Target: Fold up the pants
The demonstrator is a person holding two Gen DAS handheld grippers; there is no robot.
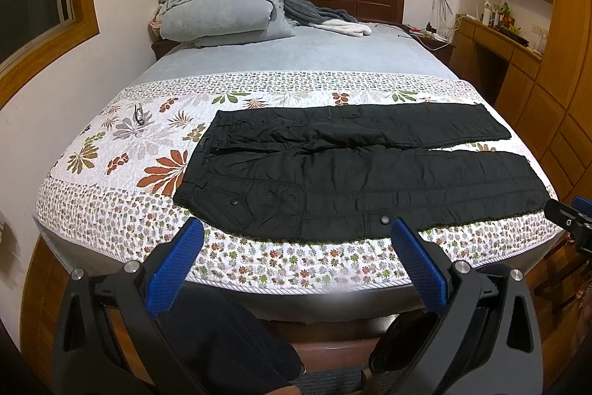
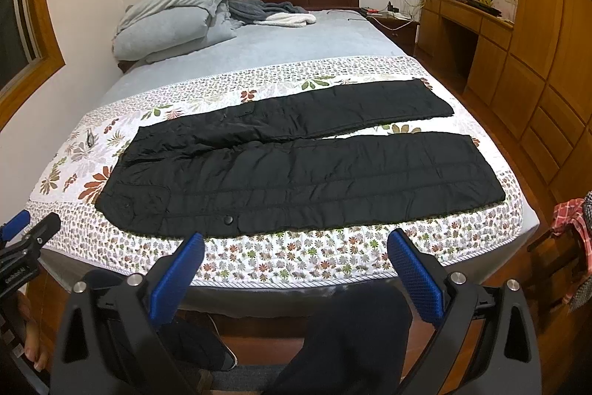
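Observation:
Black quilted pants (image 1: 355, 173) lie spread flat across the foot of the bed, waistband to the left and both legs running right with a narrow gap between them. The right wrist view shows the same pants (image 2: 296, 173). My left gripper (image 1: 296, 228) hovers open over the near bed edge, just short of the pants' near hem. My right gripper (image 2: 296, 239) is open too, held above the quilt border in front of the near leg. Neither holds anything. The right gripper's tip (image 1: 569, 213) shows at the left view's right edge, and the left gripper's tip (image 2: 26, 228) shows at the right view's left edge.
A floral quilt (image 1: 122, 150) covers the bed's near half. Grey pillows (image 1: 222, 10) and blankets are piled at the headboard. A small dark object (image 1: 139, 113) lies on the quilt left of the waistband. Wooden cabinets (image 2: 536, 80) and a desk stand on the right. A person's legs (image 2: 351, 339) are below.

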